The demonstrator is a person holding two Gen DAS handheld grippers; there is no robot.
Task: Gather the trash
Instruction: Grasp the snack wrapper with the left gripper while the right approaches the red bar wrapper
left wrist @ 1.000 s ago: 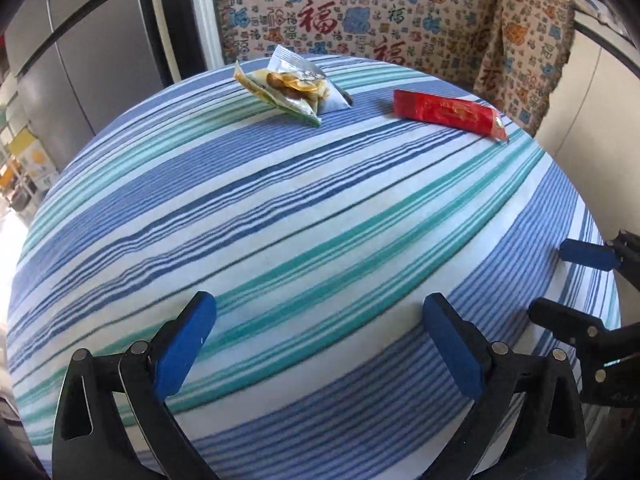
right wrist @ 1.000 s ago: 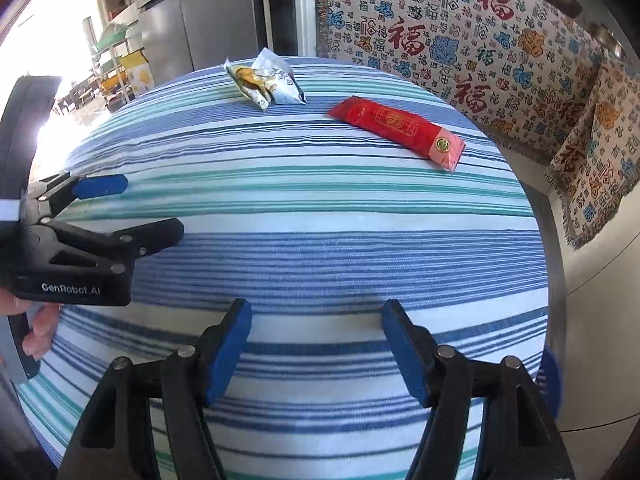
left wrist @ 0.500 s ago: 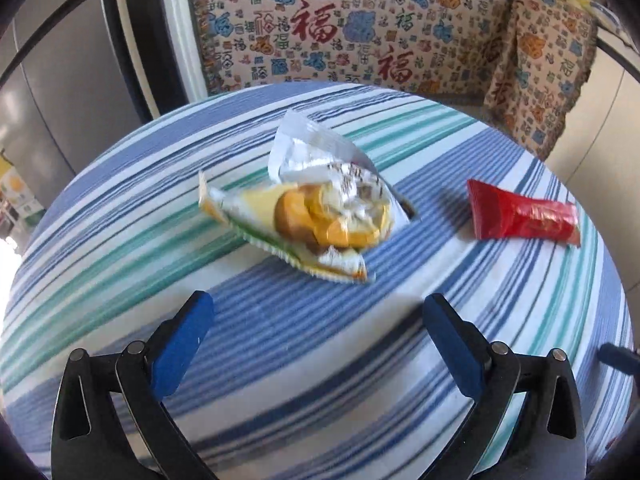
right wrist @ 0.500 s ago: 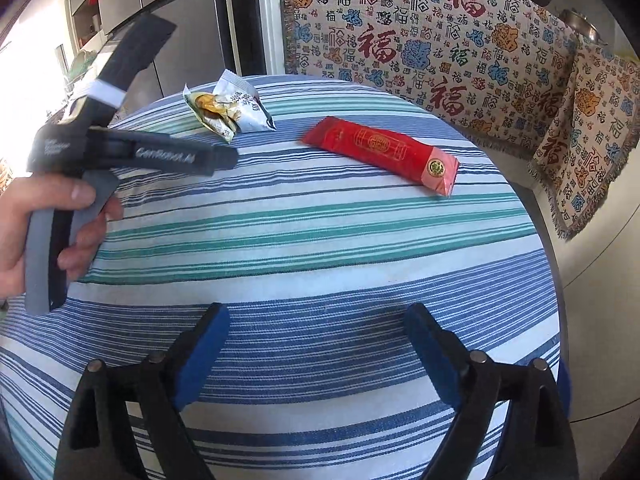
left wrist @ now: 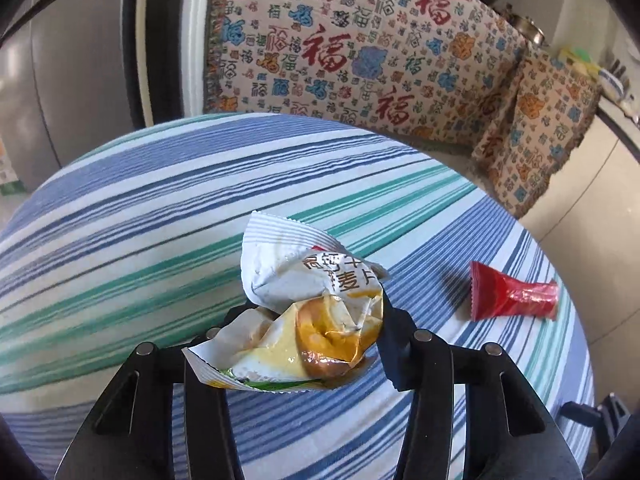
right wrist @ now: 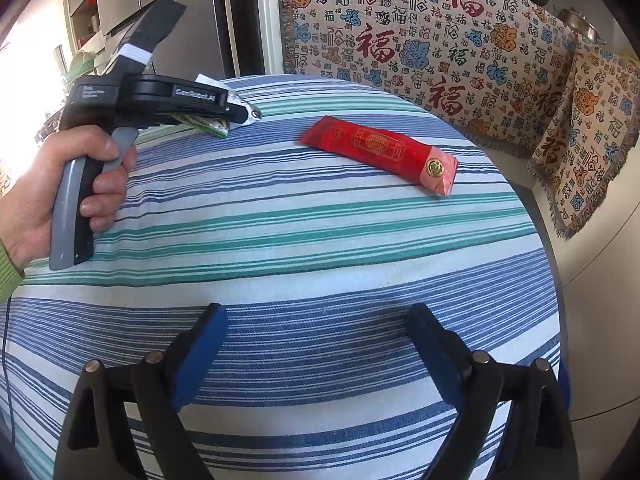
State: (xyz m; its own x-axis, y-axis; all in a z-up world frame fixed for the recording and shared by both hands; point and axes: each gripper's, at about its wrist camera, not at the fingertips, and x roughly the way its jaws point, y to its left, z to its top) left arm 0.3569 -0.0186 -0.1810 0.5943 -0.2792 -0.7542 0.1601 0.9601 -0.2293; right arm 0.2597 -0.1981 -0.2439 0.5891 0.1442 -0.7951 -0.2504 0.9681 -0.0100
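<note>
My left gripper (left wrist: 316,332) is shut on a crumpled white and yellow snack wrapper (left wrist: 316,304) at the far side of the round striped table (left wrist: 120,248). The right wrist view shows that gripper (right wrist: 240,114) from the side, held in a hand, with the wrapper (right wrist: 208,124) sticking out of its jaws. A red wrapper (right wrist: 380,152) lies flat on the cloth to its right; it also shows in the left wrist view (left wrist: 512,296). My right gripper (right wrist: 320,340) is open and empty above the near part of the table.
A patterned cloth (right wrist: 440,40) covers a bench behind the table and hangs at the right (right wrist: 592,128). Grey cabinet doors (left wrist: 72,80) stand at the back left. The table edge (right wrist: 552,280) drops off at the right.
My left gripper moved forward over the snack wrapper and shut on it, crumpling it. My right gripper stayed open and moved slightly forward.
</note>
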